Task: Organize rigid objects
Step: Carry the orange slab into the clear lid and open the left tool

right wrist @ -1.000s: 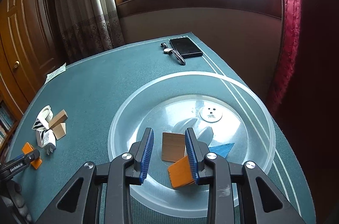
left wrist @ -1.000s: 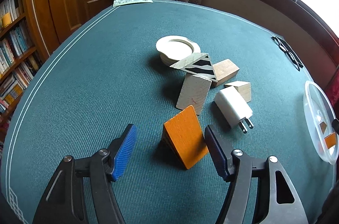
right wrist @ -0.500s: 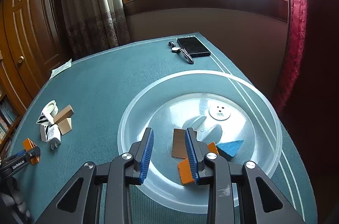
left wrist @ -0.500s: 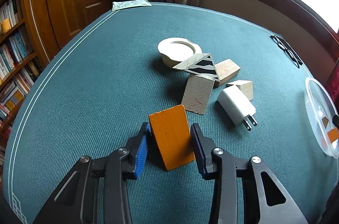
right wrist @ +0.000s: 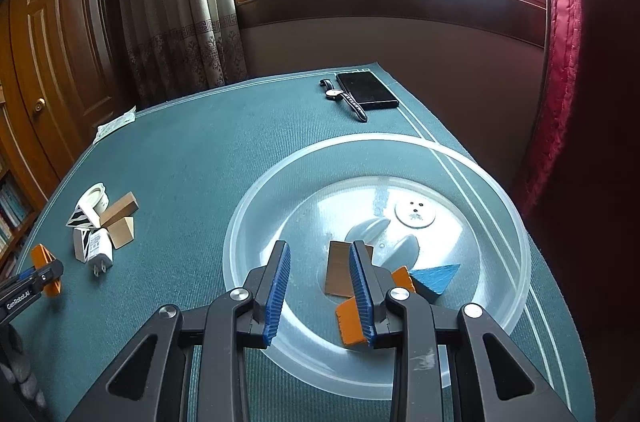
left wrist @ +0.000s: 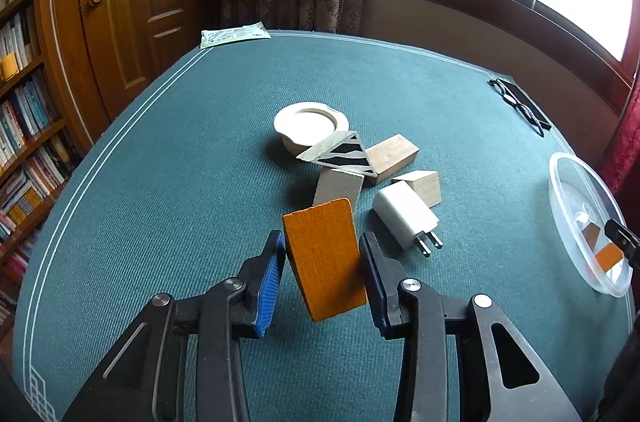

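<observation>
Inside clear bowl [right wrist: 516, 218], blocks, perhaps three.

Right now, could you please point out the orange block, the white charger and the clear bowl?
orange block [left wrist: 324, 254]: left wrist view, front face.
white charger [left wrist: 404, 214]: left wrist view, top face.
clear bowl [right wrist: 516, 218]: right wrist view, right rim.

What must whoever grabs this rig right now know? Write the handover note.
Left claw: jaws have just been closing and now clamp the orange block, tilted, apparently just off the table.
Right claw: shut, empty, over the clear bowl.
Done: a brown tile, an orange piece and a blue wedge lie in the bowl.
Left: carry the orange block over, then the white charger, striped triangle, pale block, two wooden blocks and round dish.
</observation>
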`<state>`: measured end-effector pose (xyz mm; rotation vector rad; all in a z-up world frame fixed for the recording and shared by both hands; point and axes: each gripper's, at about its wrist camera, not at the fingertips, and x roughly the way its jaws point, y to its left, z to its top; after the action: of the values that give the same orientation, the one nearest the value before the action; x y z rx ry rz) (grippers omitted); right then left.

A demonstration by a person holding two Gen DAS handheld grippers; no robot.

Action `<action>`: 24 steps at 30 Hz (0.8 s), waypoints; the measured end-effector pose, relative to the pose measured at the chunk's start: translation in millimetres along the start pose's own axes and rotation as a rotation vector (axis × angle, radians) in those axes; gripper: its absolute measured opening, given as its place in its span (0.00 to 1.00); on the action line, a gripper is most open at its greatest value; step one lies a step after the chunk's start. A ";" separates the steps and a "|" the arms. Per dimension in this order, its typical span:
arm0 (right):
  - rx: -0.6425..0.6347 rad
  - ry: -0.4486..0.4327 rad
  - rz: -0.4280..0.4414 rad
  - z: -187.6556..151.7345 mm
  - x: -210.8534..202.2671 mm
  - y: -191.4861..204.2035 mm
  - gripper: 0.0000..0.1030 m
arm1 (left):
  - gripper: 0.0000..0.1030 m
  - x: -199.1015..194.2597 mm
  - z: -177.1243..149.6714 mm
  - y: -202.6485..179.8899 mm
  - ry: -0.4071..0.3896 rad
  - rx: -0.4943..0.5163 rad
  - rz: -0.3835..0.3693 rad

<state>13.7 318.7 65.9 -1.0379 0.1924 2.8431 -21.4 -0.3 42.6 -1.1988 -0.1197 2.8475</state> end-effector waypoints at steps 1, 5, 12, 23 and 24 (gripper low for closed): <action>-0.001 0.001 -0.005 0.2 0.0 -0.1 0.32 | 0.38 -2.6 0.9 -4.4 -0.005 0.009 -0.008; 0.003 -0.002 -0.016 1.5 -1.1 -4.4 0.32 | 0.38 -11.6 6.3 -25.0 -0.027 0.052 -0.043; 0.020 -0.019 -0.056 3.8 -6.0 -17.7 0.34 | 0.38 -18.7 13.1 -69.8 -0.045 0.132 -0.106; 0.040 -0.041 -0.145 8.7 -9.8 -39.1 0.36 | 0.38 -20.2 20.6 -147.5 -0.052 0.283 -0.213; 0.046 -0.043 -0.150 9.5 -10.2 -41.3 0.36 | 0.38 -19.7 21.3 -154.4 -0.052 0.295 -0.223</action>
<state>21.4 360.4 76.3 -0.9403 0.1676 2.7108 -20.5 150.8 85.4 -0.9851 0.1504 2.5902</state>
